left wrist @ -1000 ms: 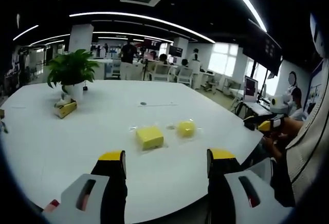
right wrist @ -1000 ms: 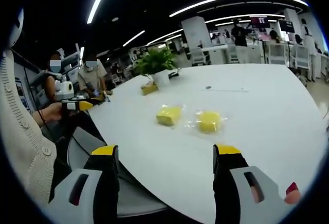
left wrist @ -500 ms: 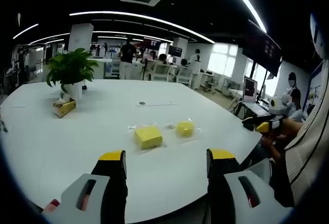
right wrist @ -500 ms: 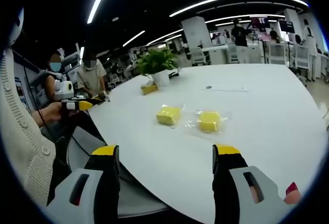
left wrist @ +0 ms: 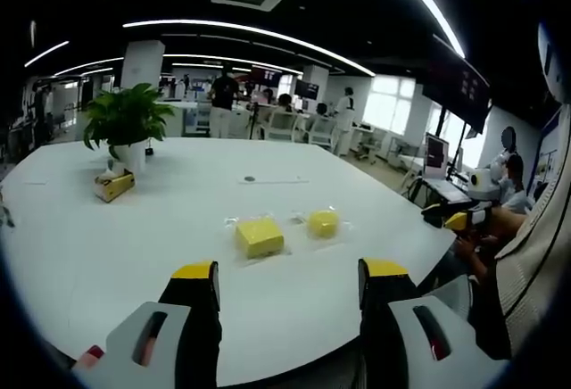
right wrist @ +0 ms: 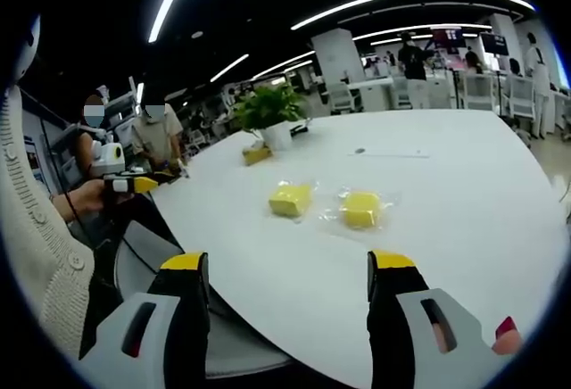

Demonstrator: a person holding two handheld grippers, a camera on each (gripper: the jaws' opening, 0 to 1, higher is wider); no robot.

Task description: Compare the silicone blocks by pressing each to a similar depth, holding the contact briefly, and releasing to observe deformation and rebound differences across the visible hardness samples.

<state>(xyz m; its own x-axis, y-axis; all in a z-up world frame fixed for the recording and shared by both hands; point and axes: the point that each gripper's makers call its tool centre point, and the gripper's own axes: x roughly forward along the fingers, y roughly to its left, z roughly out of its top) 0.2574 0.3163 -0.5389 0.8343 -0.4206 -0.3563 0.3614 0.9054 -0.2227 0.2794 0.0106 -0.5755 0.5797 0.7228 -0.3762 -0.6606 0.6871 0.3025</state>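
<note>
Two yellow silicone blocks are seen lying side by side, slightly apart, on a large white desk point(left wrist: 134, 228), each inside a clear wrapper. In the left gripper view, the squarer block point(left wrist: 260, 237) lies nearer the camera and the rounder block point(left wrist: 323, 222) just beyond it to the right; in the right gripper view, the rounder block point(right wrist: 290, 199) appears on the left and the squarer block point(right wrist: 361, 209) on the right. The left tongs point(left wrist: 287, 284) are held released, the yellow-tipped jaws spread wide and nothing gripped between them, above the near edge of the desk and well short of the blocks. The right tongs point(right wrist: 290, 275) are likewise held released and empty, over the desk's edge, apart from both blocks. A potted plant point(left wrist: 127, 121) is seen standing further back on the desk, with a small yellow box point(left wrist: 114, 186) just in front of it. A knitted cream sleeve point(right wrist: 40, 246) is visible at the left of the right gripper view, and seated people can be made out beyond it in an open office.
</note>
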